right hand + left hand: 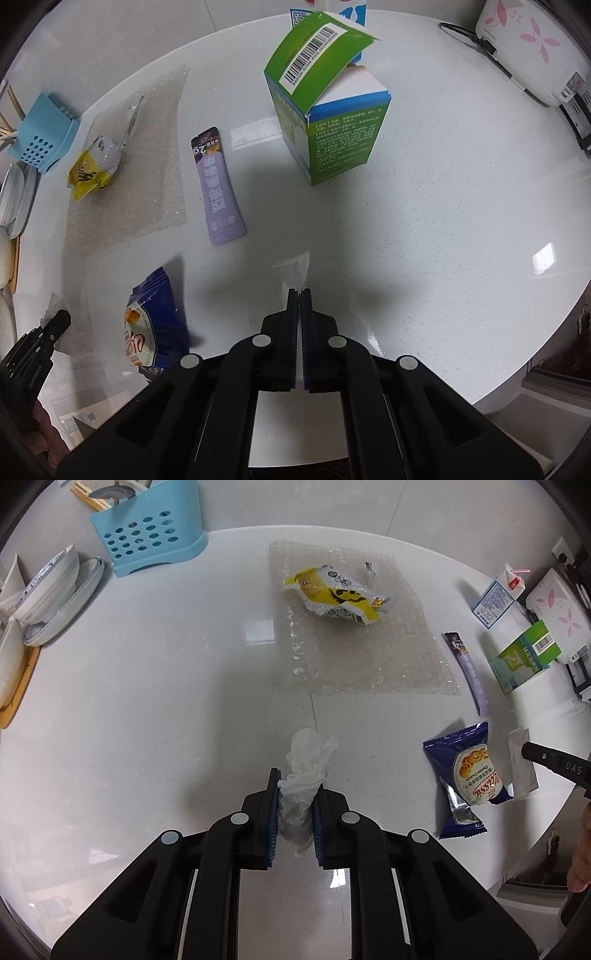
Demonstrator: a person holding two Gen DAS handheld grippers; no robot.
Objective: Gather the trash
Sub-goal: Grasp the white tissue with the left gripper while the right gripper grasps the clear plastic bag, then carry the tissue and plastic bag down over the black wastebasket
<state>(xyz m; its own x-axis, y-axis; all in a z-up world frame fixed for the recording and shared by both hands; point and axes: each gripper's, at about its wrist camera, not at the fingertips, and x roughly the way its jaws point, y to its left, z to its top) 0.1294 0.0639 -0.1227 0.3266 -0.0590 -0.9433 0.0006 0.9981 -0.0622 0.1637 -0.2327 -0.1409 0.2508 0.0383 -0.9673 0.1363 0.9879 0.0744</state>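
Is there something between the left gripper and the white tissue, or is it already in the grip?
Nothing visible stands between them. The left gripper is shut on the crumpled white tissue, with both blue pads pressing its sides. The nearest other item, the blue cookie packet, lies apart from the tissue on the white table.

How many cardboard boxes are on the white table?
2. The green and blue cardboard box with an open flap stands on the round white table. The small blue and white drink carton with a straw stands just behind it. More may be hidden.
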